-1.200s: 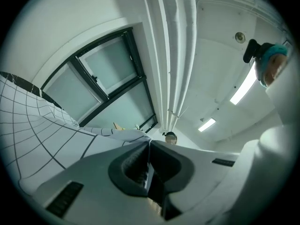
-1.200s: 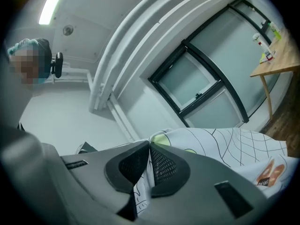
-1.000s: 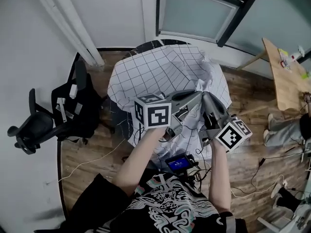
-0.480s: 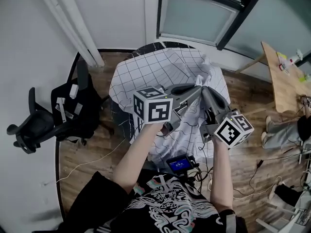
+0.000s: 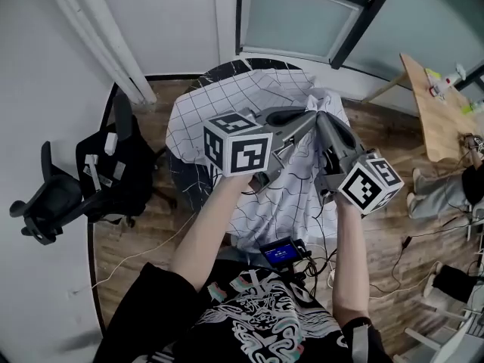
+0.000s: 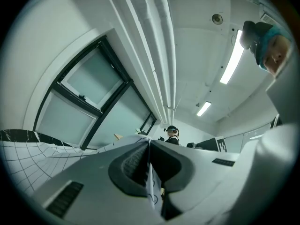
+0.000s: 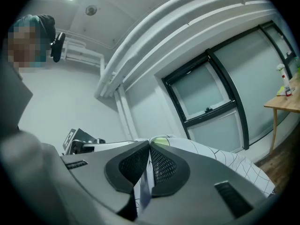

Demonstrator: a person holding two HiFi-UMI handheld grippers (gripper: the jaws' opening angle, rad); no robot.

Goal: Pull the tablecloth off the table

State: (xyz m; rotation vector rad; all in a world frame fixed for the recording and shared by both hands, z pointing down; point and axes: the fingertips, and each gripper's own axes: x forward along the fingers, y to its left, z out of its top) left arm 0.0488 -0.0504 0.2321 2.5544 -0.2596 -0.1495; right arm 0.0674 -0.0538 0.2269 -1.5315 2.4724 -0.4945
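At the far left of the head view a black office chair (image 5: 53, 203) stands on the wood floor, just beside a round dark surface (image 5: 187, 178). The white tablecloth (image 5: 219, 97) with its thin grid lines lies over that surface, flat at the far side and hanging down the near edge toward the person, with a bunched ridge raised near its right side. The left gripper (image 5: 306, 119) reaches level across the cloth to that ridge, and in the left gripper view its jaws (image 6: 149, 168) are pressed together on a thin fold of the tablecloth (image 6: 152, 191), which hangs out below the pads. Just to its right, the right gripper (image 5: 327, 123) meets the same ridge, tips almost touching the left one's. In the right gripper view its jaws (image 7: 149, 165) are likewise clamped on a fold of the cloth (image 7: 140, 191), with more grid-lined cloth spreading off to the right. Below the cloth, near the person's chest, sits a small device with a blue screen (image 5: 281, 253). At the far right a wooden desk (image 5: 435, 119) holds a few small bottles.
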